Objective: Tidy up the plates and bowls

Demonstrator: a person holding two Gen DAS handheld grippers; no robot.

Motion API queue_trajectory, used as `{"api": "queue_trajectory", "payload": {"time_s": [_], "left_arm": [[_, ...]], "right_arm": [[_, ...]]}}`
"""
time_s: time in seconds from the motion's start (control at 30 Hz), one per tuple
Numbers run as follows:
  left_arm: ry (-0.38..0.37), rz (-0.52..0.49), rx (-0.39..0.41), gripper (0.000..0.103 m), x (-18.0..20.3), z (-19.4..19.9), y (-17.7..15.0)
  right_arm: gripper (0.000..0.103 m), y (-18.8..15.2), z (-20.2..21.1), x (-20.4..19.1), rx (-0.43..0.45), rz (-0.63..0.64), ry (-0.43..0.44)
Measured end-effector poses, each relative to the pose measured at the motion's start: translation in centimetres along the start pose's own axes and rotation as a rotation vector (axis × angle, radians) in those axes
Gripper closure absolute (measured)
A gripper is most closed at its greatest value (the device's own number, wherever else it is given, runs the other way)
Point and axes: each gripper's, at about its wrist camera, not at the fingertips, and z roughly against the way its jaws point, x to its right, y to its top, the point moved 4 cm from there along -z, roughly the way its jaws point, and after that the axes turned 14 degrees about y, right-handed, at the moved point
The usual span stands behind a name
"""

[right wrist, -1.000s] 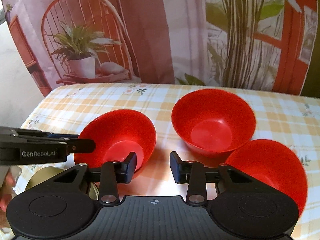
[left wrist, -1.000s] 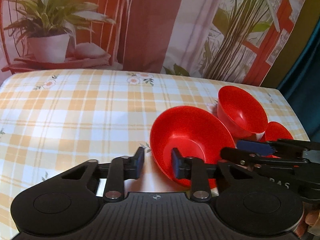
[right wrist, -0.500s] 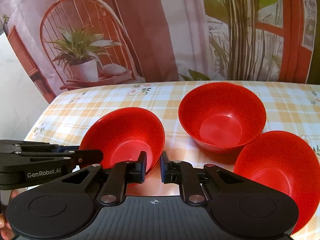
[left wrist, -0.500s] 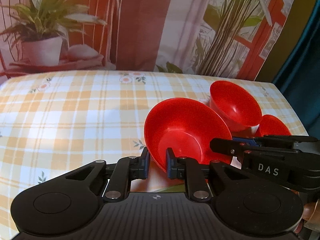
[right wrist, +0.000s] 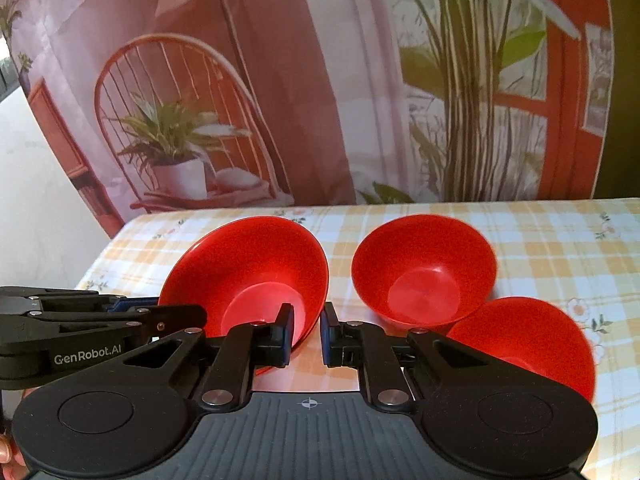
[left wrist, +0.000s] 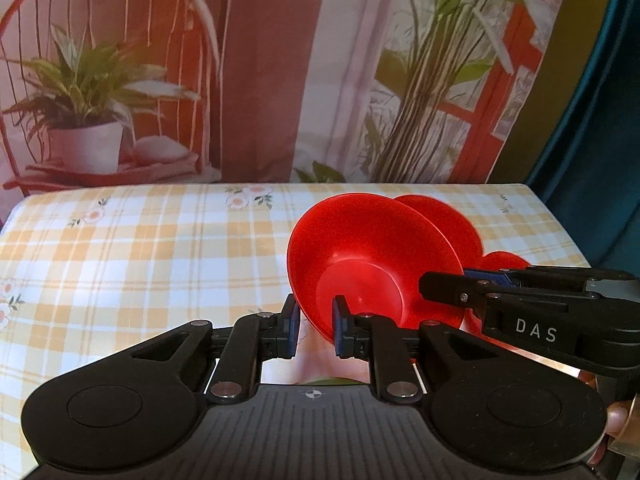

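Observation:
Three red bowls are on a checked tablecloth. Both grippers hold the leftmost red bowl [left wrist: 360,248] [right wrist: 248,264], which is tilted and raised off the cloth. My left gripper [left wrist: 315,330] is shut on its near rim and shows as a black arm [right wrist: 172,308] at the left of the right wrist view. The right gripper [right wrist: 307,332] is shut on the rim's right side and comes in from the right [left wrist: 440,284] in the left wrist view. A second bowl [right wrist: 424,276] [left wrist: 460,232] and a third bowl [right wrist: 528,336] [left wrist: 504,260] rest to the right, touching each other.
The yellow checked tablecloth [left wrist: 140,260] [right wrist: 560,248] stretches bare to the left and behind the bowls. A printed backdrop [left wrist: 260,80] of a chair and plants hangs at the table's far edge. A teal curtain [left wrist: 600,120] stands beyond the right edge.
Both grippers closed onto the rim of the left bowl. It has since come up off the cloth and tilted, and both views have risen.

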Motion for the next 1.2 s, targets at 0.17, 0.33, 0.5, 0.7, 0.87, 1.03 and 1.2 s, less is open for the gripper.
{"api": "queue_trajectory", "payload": {"time_s": [0.17,0.33,0.5,0.7,0.87,1.03,1.2], "left_arm": [[-0.007,-0.009,0.021,0.085,1.2,1.5,0.1],[-0.022,-0.025,0.048,0.084,3.1,3.1,0.2],[-0.05,-0.041,0.061,0.084,5.4,3.8,0.1],[-0.094,-0.064,0.067,0.084,9.0,3.8,-0.2],[-0.122,-0.081,0.061,0.084,11.9,2.9,-0.5],[-0.136,-0.103,0.034,0.084,13.9,1.4,-0.9],[-0.135,-0.123,0.005,0.084,14.9,-0.1,-1.6]], "right_arm": [[0.09,0.2,2.3,-0.1,0.023,0.007,-0.007],[0.09,0.4,4.6,0.4,0.047,0.012,-0.024],[0.09,0.4,7.1,1.9,0.066,0.008,-0.046],[0.09,0.2,9.8,4.7,0.079,-0.002,-0.097],[0.09,-0.6,10.8,7.4,0.076,-0.028,-0.142],[0.09,-1.4,11.0,9.9,0.069,-0.062,-0.161],[0.09,-2.4,10.2,11.6,0.047,-0.091,-0.17]]}}
